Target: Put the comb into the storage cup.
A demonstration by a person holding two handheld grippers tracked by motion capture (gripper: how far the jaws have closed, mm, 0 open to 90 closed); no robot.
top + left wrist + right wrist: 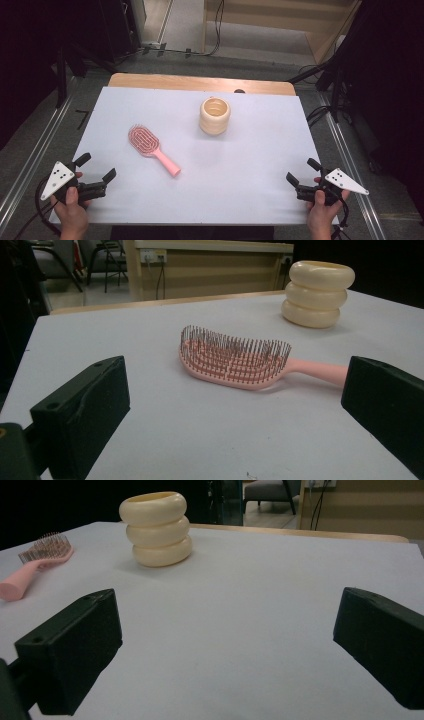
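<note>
The pink brush (152,148) lies flat on the bench (250,165), bristles up — near the cream holder (215,116). The left gripper (96,168) and right gripper (302,171) rest at the near corners, jaws wide open, holding nothing.

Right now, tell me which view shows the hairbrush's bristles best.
The left gripper view: the pink hairbrush lies close, bristles up and sharp. The high view shows its whole outline but small; the right gripper view catches it at the picture's left edge.

A pink hairbrush (151,148) is lying left of centre, a cream ringed cup (215,116) standing above it; both hand-held grippers (96,168) (300,170) are gaping at the bottom corners.
</note>
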